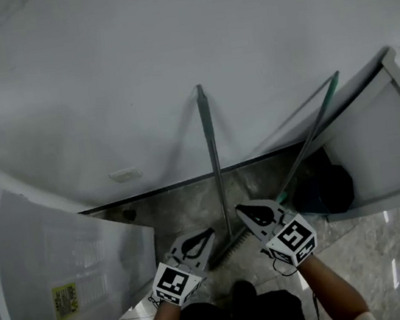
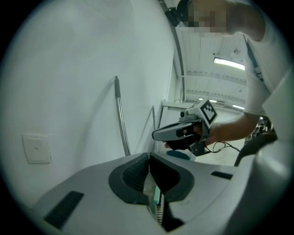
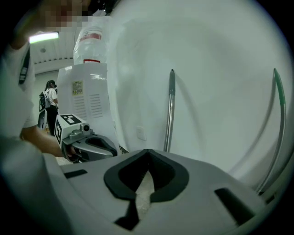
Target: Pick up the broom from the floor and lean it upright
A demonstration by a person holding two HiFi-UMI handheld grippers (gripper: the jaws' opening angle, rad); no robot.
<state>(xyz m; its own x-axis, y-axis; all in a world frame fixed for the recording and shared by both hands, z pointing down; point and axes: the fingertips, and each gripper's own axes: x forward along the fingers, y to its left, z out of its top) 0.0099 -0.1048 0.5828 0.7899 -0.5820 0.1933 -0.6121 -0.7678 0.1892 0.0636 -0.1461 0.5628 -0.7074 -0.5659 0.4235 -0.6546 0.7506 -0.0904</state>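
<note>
The broom stands on its bristle head (image 1: pixel 232 248), and its metal handle (image 1: pixel 215 168) leans upright against the white wall; the handle also shows in the left gripper view (image 2: pixel 121 114) and the right gripper view (image 3: pixel 170 114). My left gripper (image 1: pixel 207 233) hangs just left of the broom's lower end, shut with nothing in it (image 2: pixel 149 157). My right gripper (image 1: pixel 239 208) hangs just right of the handle, shut and empty (image 3: pixel 148 151). Neither gripper touches the broom.
A green-handled tool (image 1: pixel 313 129) leans on the wall to the right, with a dark dustpan (image 1: pixel 331 188) at its foot. A white water dispenser (image 1: pixel 67 265) stands at the left and a white cabinet (image 1: pixel 391 142) at the right. A wall switch (image 1: pixel 125 175) sits low on the wall.
</note>
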